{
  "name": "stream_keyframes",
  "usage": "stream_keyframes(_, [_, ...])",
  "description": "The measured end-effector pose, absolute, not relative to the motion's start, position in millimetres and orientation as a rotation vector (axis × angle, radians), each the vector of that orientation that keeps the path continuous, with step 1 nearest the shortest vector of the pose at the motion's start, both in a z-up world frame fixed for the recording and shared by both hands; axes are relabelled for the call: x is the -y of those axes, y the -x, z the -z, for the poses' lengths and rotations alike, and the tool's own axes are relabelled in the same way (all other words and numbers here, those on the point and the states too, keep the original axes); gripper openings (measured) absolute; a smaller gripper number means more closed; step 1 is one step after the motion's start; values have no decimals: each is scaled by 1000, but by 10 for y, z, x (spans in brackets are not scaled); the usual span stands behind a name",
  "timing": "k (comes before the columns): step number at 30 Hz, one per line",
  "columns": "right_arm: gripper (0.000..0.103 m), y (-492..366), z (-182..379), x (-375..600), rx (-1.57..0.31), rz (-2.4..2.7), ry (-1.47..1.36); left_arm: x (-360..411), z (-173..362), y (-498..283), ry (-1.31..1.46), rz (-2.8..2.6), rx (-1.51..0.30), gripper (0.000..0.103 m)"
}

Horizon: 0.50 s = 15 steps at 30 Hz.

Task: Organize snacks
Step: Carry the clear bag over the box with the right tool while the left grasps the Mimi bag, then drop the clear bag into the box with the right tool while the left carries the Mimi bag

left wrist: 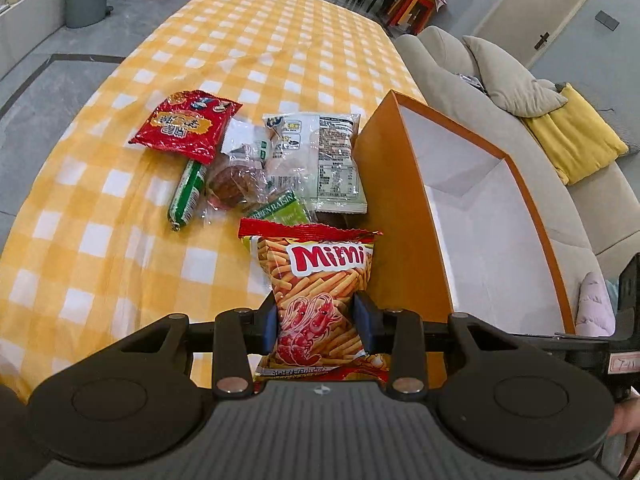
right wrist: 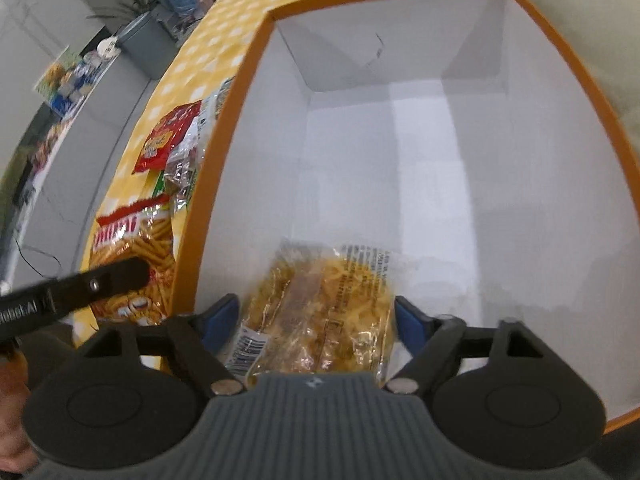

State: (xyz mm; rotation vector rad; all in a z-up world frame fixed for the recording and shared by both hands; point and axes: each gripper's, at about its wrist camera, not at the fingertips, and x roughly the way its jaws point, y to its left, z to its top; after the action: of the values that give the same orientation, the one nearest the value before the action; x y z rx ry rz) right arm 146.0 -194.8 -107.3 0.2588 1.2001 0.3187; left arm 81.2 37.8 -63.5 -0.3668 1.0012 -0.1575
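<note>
1. Gripping a "Mimi" snack bag (left wrist: 320,292) low on its sides, the left gripper (left wrist: 319,322) has its blue pads pressed into the packet, jaws about half closed; the bag stands just outside the orange wall of the box (left wrist: 390,216).
2. Right gripper (right wrist: 316,320): jaws spread wide, blue pads standing clear on either side of a clear packet of yellow snacks (right wrist: 320,312); no grip is visible. The packet lies on the white floor of the box (right wrist: 440,184), at its near end.
3. Beyond the held bag, loose snacks lie clustered on the yellow checked tablecloth (left wrist: 120,208), just beside the box: a red packet (left wrist: 186,126), a green sausage-shaped stick (left wrist: 188,194), a clear-wrapped round cake (left wrist: 234,186), a small green pouch (left wrist: 284,210) and a pale bag with printed labels (left wrist: 320,160).
4. Surroundings: a beige sofa (left wrist: 480,92) with a yellow cushion (left wrist: 572,140) lies behind the box.
</note>
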Motion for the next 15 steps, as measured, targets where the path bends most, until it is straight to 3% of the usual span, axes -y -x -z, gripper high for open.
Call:
stream_keyframes(8, [85, -1460, 1056, 2089, -1214, -324, -364, -359, 634, -805, 361, 152, -1003, 43])
stream_keyframes(11, [57, -1425, 916, 2134, -1172, -327, -298, -369, 630, -801, 362, 144, -1006, 43])
stream_keyframes(12, [44, -1416, 887, 2140, -1167, -327, -260, -374, 630, -803, 365, 142, -1009, 43])
stream_keyframes(15, [29, -1415, 929, 2165, -1211, -304, -200, -388, 620, -808, 375, 145, -1008, 43])
